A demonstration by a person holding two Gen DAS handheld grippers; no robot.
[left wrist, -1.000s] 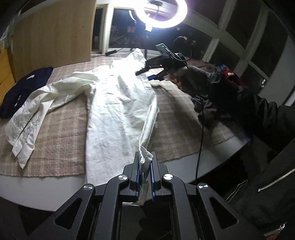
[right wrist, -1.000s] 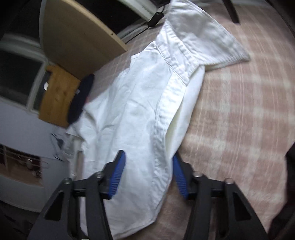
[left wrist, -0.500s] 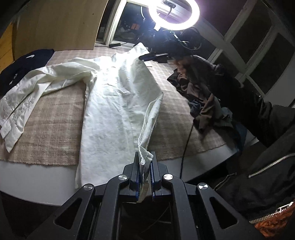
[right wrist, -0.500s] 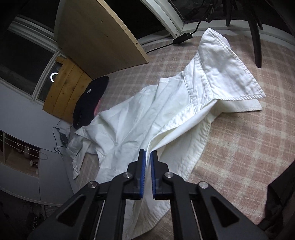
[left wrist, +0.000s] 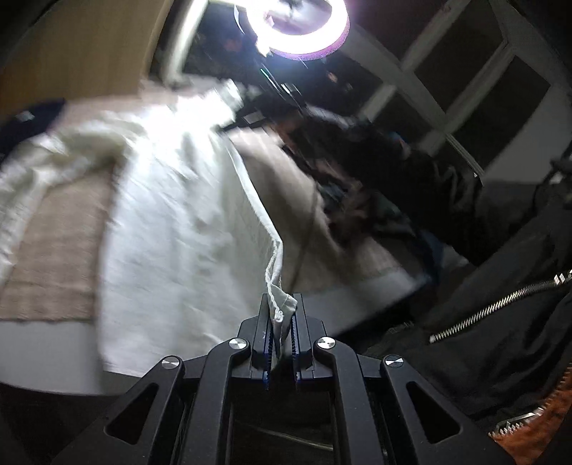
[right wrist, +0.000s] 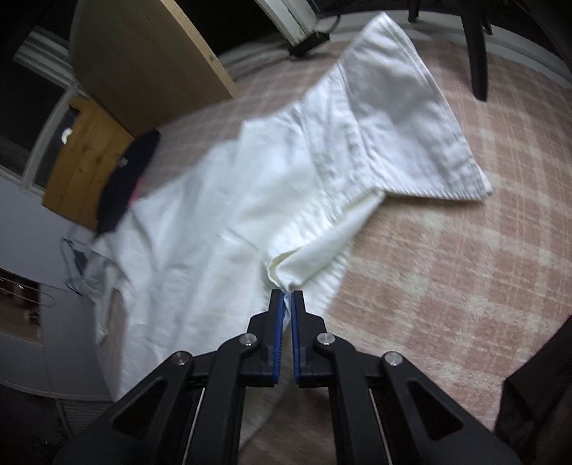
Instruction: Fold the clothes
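The left gripper (left wrist: 280,314) has its jaws closed on a bunched corner of the white shirt (left wrist: 178,221), close in front of the camera. The right gripper (right wrist: 287,298) also has its jaws pinched on a fold of the shirt's edge. Beyond both jaws the shirt spreads over the checked cloth (right wrist: 464,268) on the table (left wrist: 46,354). Farther left lies a dark garment (right wrist: 125,186), and a ring light (left wrist: 300,28) shines far ahead.

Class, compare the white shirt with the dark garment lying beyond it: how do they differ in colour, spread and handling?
The white shirt is pale and spread long across the checked cloth; the dark garment is near-black and bunched small at the edge. Both tongs, left and right, pinch the white shirt; nothing touches the dark garment. Both lie on the table.
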